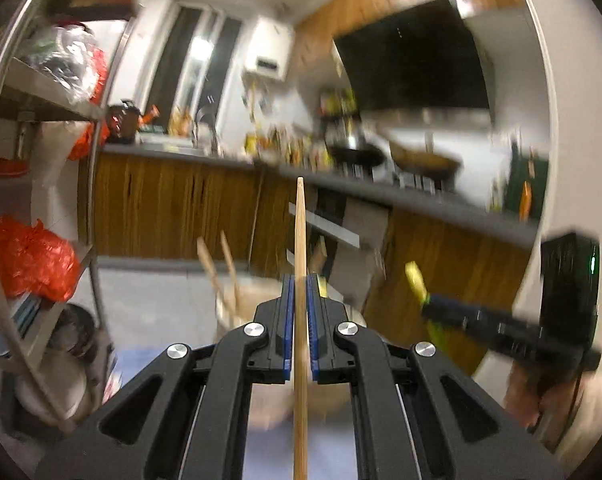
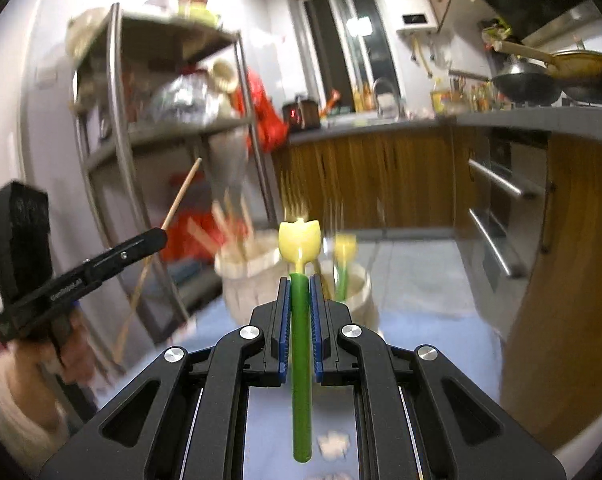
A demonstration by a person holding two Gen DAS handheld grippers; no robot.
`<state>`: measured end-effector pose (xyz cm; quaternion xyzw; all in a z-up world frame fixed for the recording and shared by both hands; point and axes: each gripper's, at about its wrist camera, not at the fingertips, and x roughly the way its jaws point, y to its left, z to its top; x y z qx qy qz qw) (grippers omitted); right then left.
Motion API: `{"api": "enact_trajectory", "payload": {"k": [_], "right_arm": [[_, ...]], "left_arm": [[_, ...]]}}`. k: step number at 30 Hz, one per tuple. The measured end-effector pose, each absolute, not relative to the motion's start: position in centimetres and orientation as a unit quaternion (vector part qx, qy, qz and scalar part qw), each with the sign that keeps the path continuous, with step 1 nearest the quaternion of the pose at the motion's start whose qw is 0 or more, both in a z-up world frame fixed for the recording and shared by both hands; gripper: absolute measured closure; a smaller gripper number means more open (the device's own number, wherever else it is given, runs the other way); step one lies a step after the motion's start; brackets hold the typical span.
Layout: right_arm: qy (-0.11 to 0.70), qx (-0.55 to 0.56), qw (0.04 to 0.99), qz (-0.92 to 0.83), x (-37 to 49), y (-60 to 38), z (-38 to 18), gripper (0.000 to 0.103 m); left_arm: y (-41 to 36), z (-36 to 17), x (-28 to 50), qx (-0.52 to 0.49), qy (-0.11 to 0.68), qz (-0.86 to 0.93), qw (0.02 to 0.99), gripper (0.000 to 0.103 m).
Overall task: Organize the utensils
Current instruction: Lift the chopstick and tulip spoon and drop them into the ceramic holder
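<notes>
Tan chopstick (image 1: 300,240), green-handled yellow fork (image 2: 299,240), blue-padded black claws

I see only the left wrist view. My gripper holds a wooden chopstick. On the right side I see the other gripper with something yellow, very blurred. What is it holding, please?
Observer: The right gripper is shut on a fork with a green handle and a yellow tulip-shaped head.
Operator: Are the holders visible there?
Observer: Yes, two pale holders. The left holder has wooden sticks in it.
Operator: And the other one?
Observer: The right holder already has one similar green and yellow utensil standing in it, just past the fork.
</notes>
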<state>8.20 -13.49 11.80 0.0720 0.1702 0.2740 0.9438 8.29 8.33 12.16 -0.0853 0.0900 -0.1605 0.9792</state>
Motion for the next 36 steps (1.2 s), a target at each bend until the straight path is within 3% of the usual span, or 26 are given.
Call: {"api": "enact_trajectory", "payload": {"k": [10, 22, 36], "right_arm": [[0.127, 0.125, 0.948, 0.266, 14.1, -12.3, 12.9, 0.093], [0.104, 0.103, 0.955, 0.256, 16.2, -10.1, 10.9, 0.093], [0.143, 0.071, 0.952, 0.26, 15.3, -10.3, 8.0, 0.093]], "left_arm": [[7.6, 14.2, 15.4, -0.13, 0.026, -0.119, 0.984, 0.097], [5.5, 13.0, 17.3, -0.088, -0.009, -0.104, 0.991, 0.097], [5.8, 12.1, 14.1, -0.03, 0.04, -0.107, 0.993, 0.097]]}}
